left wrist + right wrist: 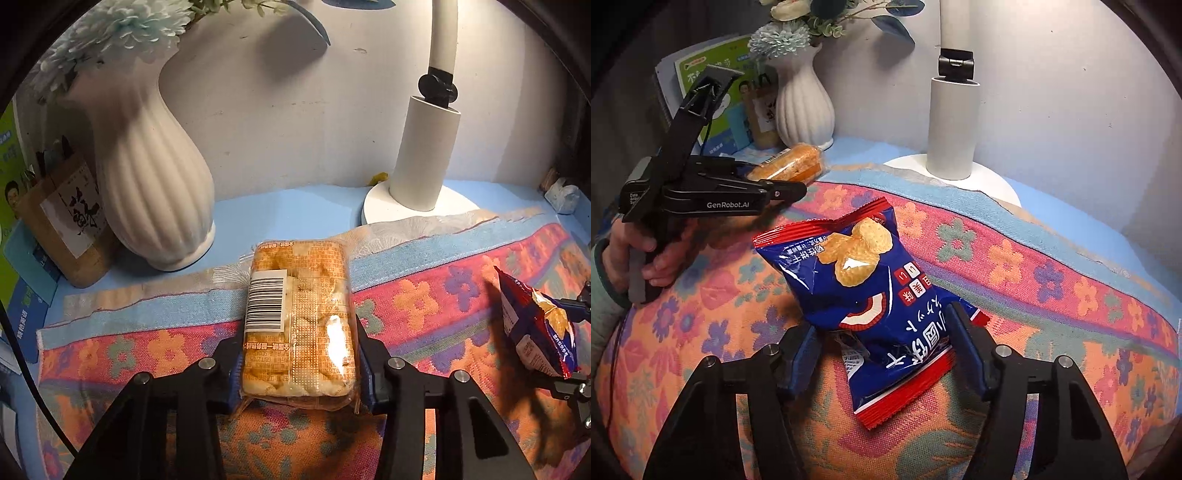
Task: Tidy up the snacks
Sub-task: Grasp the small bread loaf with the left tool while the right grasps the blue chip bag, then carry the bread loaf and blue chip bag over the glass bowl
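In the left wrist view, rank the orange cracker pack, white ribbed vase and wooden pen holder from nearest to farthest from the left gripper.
From the left gripper:
1. Orange cracker pack, between its fingers.
2. White ribbed vase, behind, left.
3. Wooden pen holder, farther left, beside the vase.

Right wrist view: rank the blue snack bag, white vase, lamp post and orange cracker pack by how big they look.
1. blue snack bag, largest, though nearest the camera, so inflated.
2. white vase and lamp post: similar, not ranked.
3. orange cracker pack, smallest, partly hidden behind the left gripper.
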A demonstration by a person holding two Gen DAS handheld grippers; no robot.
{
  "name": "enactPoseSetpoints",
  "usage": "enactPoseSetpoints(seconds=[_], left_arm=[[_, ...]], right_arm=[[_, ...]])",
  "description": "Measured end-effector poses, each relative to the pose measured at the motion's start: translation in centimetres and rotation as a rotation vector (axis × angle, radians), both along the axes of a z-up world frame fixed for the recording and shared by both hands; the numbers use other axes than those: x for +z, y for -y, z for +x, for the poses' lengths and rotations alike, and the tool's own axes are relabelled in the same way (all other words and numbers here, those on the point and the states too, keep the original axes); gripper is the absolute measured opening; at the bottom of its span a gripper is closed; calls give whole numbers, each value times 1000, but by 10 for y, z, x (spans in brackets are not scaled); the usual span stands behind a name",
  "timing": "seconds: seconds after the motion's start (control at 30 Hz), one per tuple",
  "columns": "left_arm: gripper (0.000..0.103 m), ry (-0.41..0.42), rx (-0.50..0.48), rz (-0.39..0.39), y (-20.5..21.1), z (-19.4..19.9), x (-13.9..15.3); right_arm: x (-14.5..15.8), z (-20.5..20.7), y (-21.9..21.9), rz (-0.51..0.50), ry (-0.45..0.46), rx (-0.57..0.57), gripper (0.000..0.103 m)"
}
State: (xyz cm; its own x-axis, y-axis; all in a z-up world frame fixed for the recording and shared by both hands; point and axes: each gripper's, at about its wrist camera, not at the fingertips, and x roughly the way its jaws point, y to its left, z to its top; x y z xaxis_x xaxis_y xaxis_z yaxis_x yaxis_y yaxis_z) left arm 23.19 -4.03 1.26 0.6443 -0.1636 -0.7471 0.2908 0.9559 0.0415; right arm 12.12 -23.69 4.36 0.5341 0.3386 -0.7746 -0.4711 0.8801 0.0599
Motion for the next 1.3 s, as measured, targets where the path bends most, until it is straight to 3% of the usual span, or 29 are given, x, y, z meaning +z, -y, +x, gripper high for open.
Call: enactPoseSetpoints(seconds=[0.1,0.17,0.43,0.67,0.87,1.0,1.1,1.3], left_arm=[[45,7,26,17,5,-5,3],[45,5,48,-27,6,-16,8],[45,-4,3,-71,25,-98,35],[45,-53,-65,-137,59,-180,23],[45,-51,-92,-191,78,-218,19],[45,-54,-102,-243,80,-227,9],[45,-47,-87,-222,79,-225,4],[45,-34,-117,-269,75,-229,7]], right_arm=[[3,-5,5,20,13,9,60],[6,-9,10,44,26,5,59],[10,-28,38,89,-15,-105,58],[14,-111,54,65,-46,-192,58],[18,-174,71,-18,-74,-360,61],[27,-192,87,175,-175,-332,65],[30,-197,105,333,-225,-322,77],[31,-190,113,343,-199,-325,79]])
